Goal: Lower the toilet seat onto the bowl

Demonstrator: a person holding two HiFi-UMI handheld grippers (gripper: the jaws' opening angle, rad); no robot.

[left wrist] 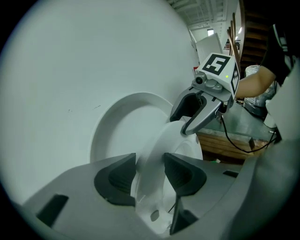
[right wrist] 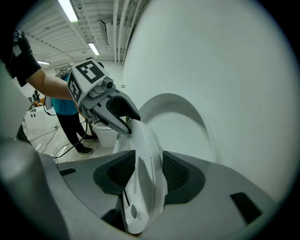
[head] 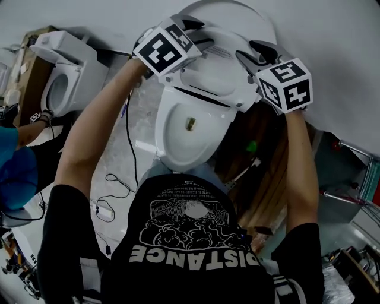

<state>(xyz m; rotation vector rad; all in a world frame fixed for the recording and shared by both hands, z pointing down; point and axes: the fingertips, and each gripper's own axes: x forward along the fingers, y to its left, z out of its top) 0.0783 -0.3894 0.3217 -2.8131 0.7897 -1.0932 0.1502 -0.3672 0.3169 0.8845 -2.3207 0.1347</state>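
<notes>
The white toilet seat (head: 209, 76) stands raised and tilted forward over the bowl (head: 189, 132), with the lid (head: 237, 10) upright against the wall behind it. My left gripper (head: 199, 32) is at the seat's left edge and my right gripper (head: 256, 54) at its right edge. In the left gripper view the seat's rim (left wrist: 159, 150) runs between the open jaws of the left gripper (left wrist: 150, 174). In the right gripper view the rim (right wrist: 145, 145) likewise passes between the open jaws of the right gripper (right wrist: 149, 171). Neither pair of pads visibly presses on the rim.
A second toilet (head: 65, 77) stands at the far left, near a person in a blue top (head: 15, 169). Cables (head: 119, 184) trail over the floor left of the bowl. Wooden boards (head: 274, 178) and a metal frame (head: 356, 172) crowd the right side.
</notes>
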